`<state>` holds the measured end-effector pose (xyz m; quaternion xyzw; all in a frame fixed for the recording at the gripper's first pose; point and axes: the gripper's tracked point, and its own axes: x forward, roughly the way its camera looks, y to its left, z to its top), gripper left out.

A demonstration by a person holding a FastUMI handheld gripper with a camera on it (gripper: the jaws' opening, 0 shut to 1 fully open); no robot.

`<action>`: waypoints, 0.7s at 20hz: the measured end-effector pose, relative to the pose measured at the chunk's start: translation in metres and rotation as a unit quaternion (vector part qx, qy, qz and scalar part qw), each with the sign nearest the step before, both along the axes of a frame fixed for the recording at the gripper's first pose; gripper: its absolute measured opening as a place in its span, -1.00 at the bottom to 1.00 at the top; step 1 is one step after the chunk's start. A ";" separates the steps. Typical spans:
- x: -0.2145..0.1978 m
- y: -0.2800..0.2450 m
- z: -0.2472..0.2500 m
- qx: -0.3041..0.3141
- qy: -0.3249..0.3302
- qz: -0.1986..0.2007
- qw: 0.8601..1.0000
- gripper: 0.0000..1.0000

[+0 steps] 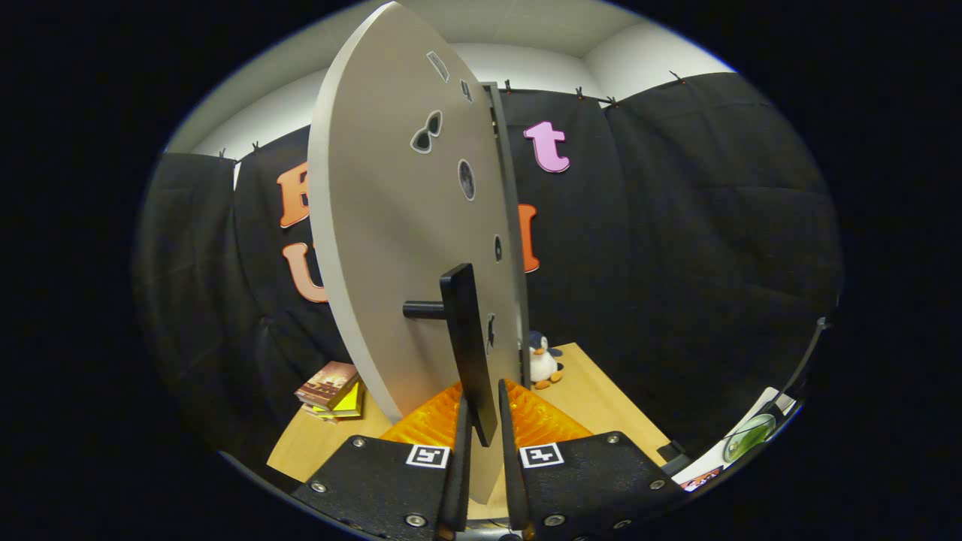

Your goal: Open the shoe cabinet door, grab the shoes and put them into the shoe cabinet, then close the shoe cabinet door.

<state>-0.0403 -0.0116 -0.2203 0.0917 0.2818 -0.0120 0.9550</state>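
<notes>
— Where does the cabinet door (391, 225) stand?
— Edge-on just ahead of the claw (485, 451), its bar handle (470, 346) reaching down between the two fingers.
— And behind?
— A ribbed mat (421, 424) under the door, books (331, 389) on the worktop (594, 402) left, a toy penguin (543, 361) right.

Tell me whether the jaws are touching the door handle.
Touching. In the gripper view the handle drops between the two fingers, which stand close against both its sides with no gap, so the gripper looks shut on it, the door swung open.
</notes>
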 end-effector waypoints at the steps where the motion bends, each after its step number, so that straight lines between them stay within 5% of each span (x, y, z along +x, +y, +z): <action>1: 0.000 -0.011 -0.003 -0.011 0.005 -0.011 1.000 -0.60; 5: -0.003 -0.038 -0.009 0.038 -0.001 -0.051 0.998 -0.87; 14: -0.043 -0.081 -0.005 0.004 -0.002 -0.101 0.995 -0.78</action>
